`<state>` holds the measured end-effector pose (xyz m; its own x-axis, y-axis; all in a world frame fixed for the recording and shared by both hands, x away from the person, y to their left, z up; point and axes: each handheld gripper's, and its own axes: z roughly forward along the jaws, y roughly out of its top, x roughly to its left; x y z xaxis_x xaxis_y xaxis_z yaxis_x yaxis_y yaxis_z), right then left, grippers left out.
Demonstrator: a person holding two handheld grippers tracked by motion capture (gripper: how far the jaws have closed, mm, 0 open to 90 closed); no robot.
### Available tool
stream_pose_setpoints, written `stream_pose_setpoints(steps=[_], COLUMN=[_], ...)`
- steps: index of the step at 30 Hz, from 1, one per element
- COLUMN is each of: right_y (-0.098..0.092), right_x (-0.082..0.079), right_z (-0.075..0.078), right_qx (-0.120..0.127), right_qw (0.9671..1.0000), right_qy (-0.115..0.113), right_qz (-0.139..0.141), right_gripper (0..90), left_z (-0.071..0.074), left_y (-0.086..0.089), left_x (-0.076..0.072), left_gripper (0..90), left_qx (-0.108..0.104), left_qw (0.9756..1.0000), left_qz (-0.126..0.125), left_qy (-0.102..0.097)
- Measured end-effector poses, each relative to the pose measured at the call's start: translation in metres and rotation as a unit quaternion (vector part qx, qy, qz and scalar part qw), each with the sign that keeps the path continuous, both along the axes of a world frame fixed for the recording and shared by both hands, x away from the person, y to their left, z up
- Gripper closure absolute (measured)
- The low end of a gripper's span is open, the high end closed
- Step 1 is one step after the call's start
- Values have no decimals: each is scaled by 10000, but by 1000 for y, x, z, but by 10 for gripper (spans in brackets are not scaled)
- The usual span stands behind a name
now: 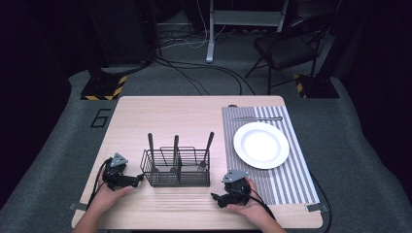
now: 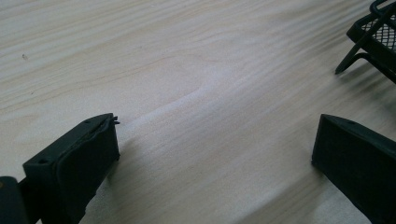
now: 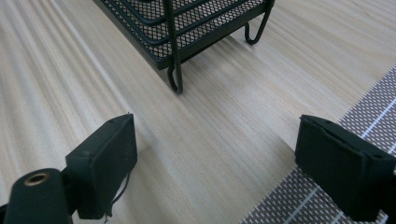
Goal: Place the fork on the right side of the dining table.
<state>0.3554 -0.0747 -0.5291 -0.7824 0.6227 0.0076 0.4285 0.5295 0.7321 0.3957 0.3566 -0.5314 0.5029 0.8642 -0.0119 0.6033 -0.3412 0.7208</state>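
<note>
One wire caddy (image 1: 176, 167) holds three utensils (image 1: 175, 151), probably cutlery; one plate (image 1: 261, 144) to its right. Left gripper (image 1: 137, 180) and right gripper (image 1: 216, 198) flank it, jaws released, empty. High view adds a knife (image 1: 256, 118).

A large number 6 (image 1: 100, 118) is marked on the grey floor mat (image 1: 58, 145), left of the table (image 1: 170, 116). Nothing else readable

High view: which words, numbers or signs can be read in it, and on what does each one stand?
"6": a large dark figure on the grey floor, just beyond the far left corner of the table.
Yellow-and-black hazard stripes, without words: on the two dark bases on the floor, one at far left and one at far right.
No readable text appears on the plate, the striped placemat or the wire caddy.
</note>
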Motion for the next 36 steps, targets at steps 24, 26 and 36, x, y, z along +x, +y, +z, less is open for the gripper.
stream_pose_setpoints(steps=[24, 26, 36], right_y=[0, -1, -1], right_x=[-1, -1, -1], right_z=[0, 0, 0], right_qx=[-9, -8, 15], right_qw=[10000, 10000, 10000], right_qy=[-16, -19, -8], right_qz=[-41, -42, -57], right_gripper=[137, 138, 150], left_z=[0, 0, 0], left_y=[0, 0, 0], left_x=[0, 0, 0], left_gripper=[3, 3, 3], left_qx=[-2, -2, 1], left_qw=[10000, 10000, 10000], left_qz=[-8, -12, -13], left_qy=[1, -6, -13])
